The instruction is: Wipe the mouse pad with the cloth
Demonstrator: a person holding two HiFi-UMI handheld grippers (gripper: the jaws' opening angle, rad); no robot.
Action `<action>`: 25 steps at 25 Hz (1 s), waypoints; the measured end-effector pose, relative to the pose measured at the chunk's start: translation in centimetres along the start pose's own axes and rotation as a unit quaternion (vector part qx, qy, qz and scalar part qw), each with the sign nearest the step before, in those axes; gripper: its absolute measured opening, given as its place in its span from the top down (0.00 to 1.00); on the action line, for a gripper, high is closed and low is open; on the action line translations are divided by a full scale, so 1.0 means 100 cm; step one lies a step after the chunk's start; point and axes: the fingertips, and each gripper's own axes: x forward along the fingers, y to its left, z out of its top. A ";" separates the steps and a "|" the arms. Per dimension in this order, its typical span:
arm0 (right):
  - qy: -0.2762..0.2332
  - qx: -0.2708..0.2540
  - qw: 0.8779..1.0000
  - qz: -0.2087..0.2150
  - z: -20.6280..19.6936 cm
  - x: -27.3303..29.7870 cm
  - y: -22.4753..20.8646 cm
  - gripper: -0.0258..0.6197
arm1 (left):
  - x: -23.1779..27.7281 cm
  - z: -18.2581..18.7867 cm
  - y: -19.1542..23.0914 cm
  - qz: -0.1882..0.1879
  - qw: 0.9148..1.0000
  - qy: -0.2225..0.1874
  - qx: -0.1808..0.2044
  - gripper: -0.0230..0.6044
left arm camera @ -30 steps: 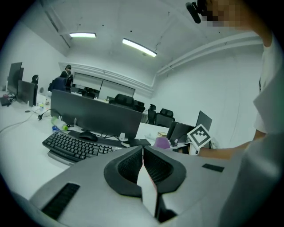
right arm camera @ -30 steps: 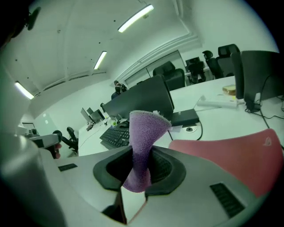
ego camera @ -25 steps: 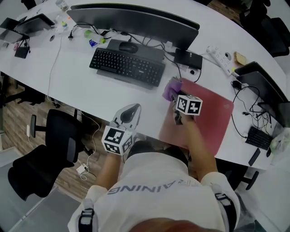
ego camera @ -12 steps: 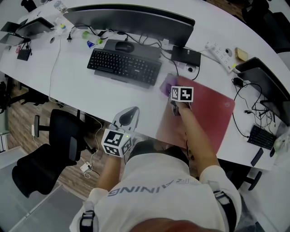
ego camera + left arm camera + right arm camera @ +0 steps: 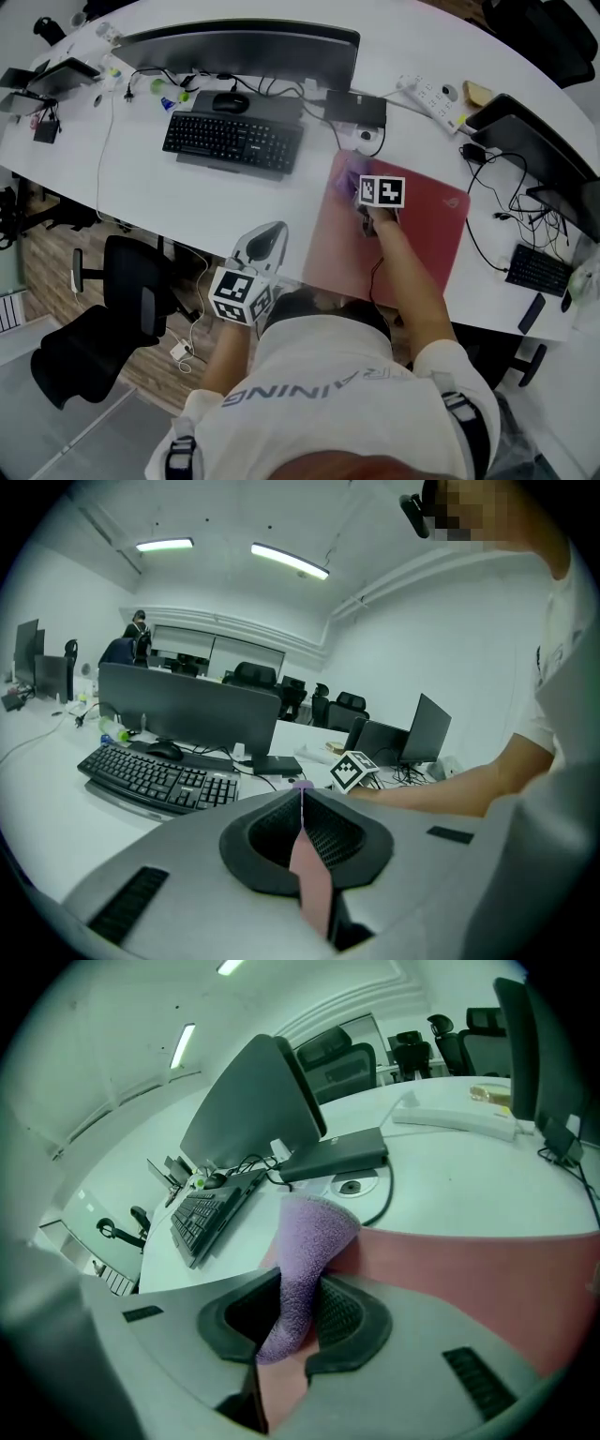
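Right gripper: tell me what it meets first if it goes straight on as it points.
The right gripper, shut on the cloth, points along the pad. Past the pad's edge is bare table, then probably the round disc and its cable; depth is unclear.

the curved white desk [image 5: 169, 192] carries a black keyboard [image 5: 232, 142], a monitor [image 5: 239, 52], a power strip [image 5: 428, 97] and a red mouse pad [image 5: 427, 234] near its front edge.

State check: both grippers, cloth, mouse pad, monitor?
Left gripper: shut, empty, held at the desk's near edge.
Right gripper: shut on the cloth, over the mouse pad.
Cloth: pinched between the right jaws, free end near the pad's far edge.
Mouse pad: flat on the desk.
Monitor: screen dark.
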 end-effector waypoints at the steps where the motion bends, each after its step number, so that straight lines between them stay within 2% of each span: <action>1: 0.000 0.003 1.000 -0.003 -0.002 -0.006 -0.009 0.81 | 0.002 0.000 -0.006 -0.001 1.000 0.000 0.002 0.91; 7: -0.004 0.017 0.999 -0.031 -0.015 -0.051 -0.072 0.81 | 0.021 0.003 -0.050 -0.017 1.000 -0.001 0.010 0.91; 18: -0.024 0.068 0.993 -0.092 -0.046 -0.151 -0.213 0.81 | 0.060 0.002 -0.138 -0.052 0.998 -0.001 0.025 0.91; 25: -0.021 0.086 0.987 -0.136 -0.070 -0.209 -0.289 0.81 | 0.075 0.004 -0.171 -0.062 0.997 -0.004 0.037 0.91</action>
